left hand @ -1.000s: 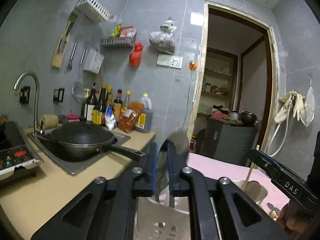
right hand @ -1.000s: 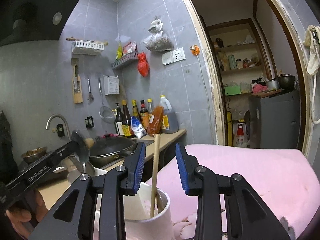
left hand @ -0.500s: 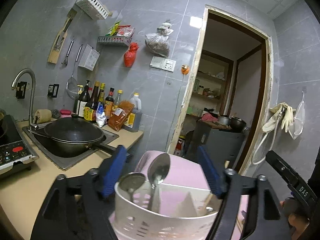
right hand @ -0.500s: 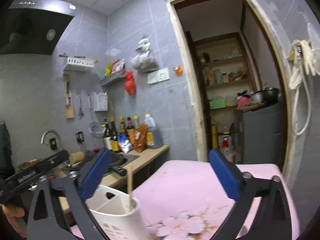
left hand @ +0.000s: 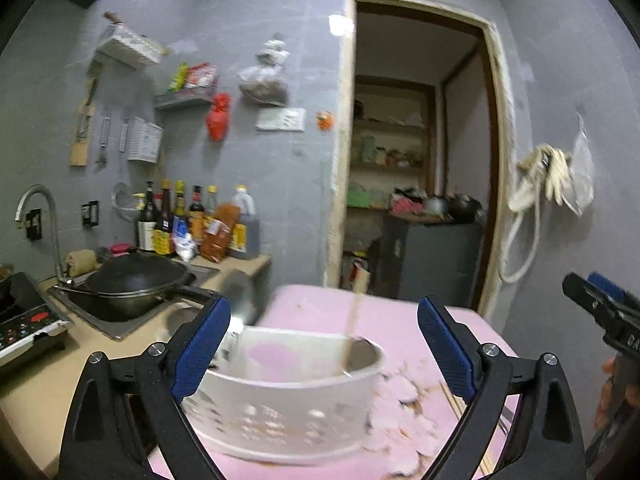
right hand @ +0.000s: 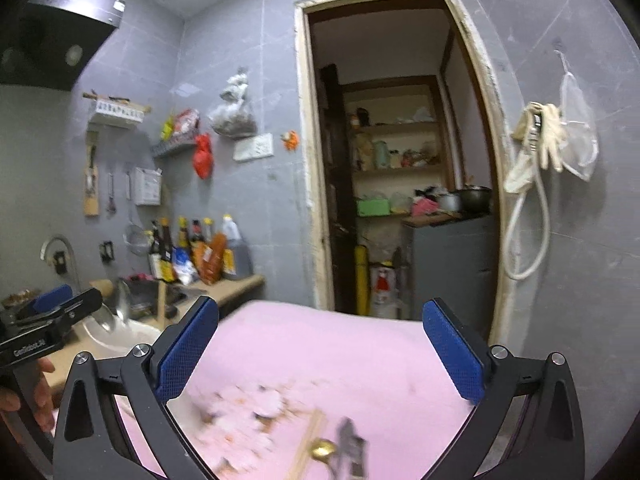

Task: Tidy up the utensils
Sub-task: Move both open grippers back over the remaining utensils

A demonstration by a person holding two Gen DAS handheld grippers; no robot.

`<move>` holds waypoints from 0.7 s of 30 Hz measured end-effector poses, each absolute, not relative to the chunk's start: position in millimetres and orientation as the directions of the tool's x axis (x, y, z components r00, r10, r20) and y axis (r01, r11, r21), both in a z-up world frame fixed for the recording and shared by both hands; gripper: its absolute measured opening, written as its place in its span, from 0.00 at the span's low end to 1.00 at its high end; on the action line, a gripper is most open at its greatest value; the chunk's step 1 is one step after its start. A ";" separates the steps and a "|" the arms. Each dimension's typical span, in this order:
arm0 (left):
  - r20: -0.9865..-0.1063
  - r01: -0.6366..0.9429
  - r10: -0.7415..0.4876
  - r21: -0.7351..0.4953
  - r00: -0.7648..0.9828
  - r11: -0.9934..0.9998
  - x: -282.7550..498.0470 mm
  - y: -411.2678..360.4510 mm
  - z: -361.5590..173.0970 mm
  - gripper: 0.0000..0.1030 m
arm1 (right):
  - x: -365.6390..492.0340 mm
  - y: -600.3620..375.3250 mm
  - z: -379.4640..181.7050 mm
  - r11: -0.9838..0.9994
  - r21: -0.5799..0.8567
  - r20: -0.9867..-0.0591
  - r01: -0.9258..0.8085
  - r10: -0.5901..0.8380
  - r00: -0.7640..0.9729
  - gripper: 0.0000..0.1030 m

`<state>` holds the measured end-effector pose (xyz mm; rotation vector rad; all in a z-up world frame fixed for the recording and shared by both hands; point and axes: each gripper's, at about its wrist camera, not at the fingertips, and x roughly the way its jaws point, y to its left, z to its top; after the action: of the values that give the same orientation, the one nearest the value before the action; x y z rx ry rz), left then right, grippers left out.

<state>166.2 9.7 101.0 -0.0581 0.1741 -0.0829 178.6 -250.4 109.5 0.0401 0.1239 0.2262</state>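
A white perforated utensil holder stands on the pink table. It holds a metal spoon at its left and a wooden utensil at its right. My left gripper is open and empty, just behind the holder. My right gripper is open and empty over the pink table. Below it lie wooden chopsticks, a gold spoon and a blurred metal utensil. The holder's rim shows at the left of the right wrist view.
A counter left of the table carries a black wok in the sink, an induction hob and several sauce bottles. An open doorway is behind the table. More chopsticks lie right of the holder.
My left gripper let go of the metal utensils into the holder, opened and pulled back. My right gripper opened off the wooden utensil and swung right over the table.
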 end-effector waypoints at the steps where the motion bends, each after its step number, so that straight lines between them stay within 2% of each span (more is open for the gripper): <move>1: -0.183 0.091 -0.100 -0.057 0.978 0.994 166.8 3.6 97.5 0.89 | 177.7 -255.4 107.4 0.976 0.049 -0.129 -0.212 0.217 0.968 1.00; 12: -0.395 0.214 -0.205 -0.022 0.895 0.977 193.1 -52.1 51.3 0.89 | 173.1 -300.8 64.9 0.993 -0.014 -0.322 -0.119 0.108 0.940 1.00; 21: -0.580 0.283 -0.232 -0.002 0.781 0.959 223.1 -89.6 15.5 0.89 | 192.6 -309.6 27.3 0.993 -0.015 -0.520 -0.120 0.095 0.849 1.00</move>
<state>223.1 -89.6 15.5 0.0867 0.6142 -0.2784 192.6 -309.6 27.3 -0.0471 0.5448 0.1134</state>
